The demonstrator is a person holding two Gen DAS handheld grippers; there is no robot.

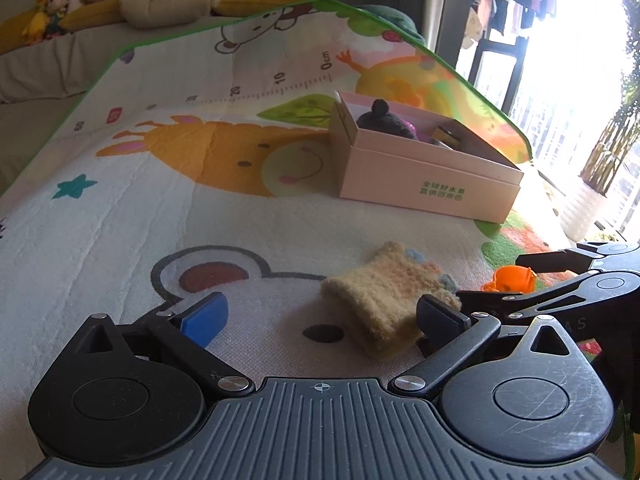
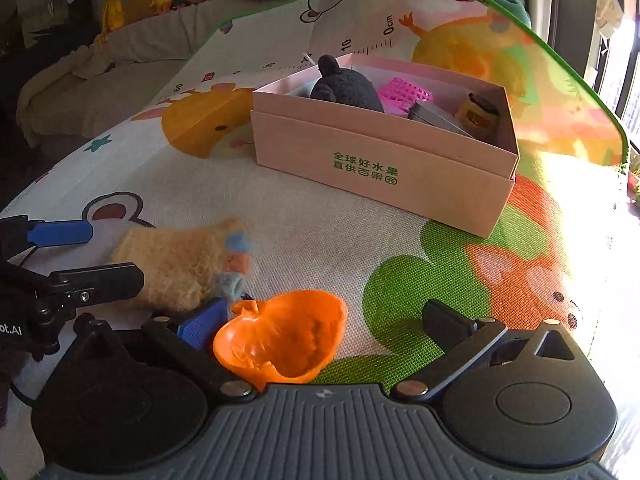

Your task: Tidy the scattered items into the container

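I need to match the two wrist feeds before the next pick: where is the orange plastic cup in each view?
Left wrist view: the orange plastic cup sits at the right edge, partly hidden behind the right claw's black finger.
Right wrist view: the cup lies low and centre, between the open claw fingers, mouth facing the camera.
Shared landmark: the fuzzy yellow sock, right beside the cup.

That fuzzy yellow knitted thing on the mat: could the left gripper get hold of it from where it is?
Probably yes. The fuzzy yellow knitted sock lies just ahead of the open left gripper, partly between its fingers, with only bare play mat around it.
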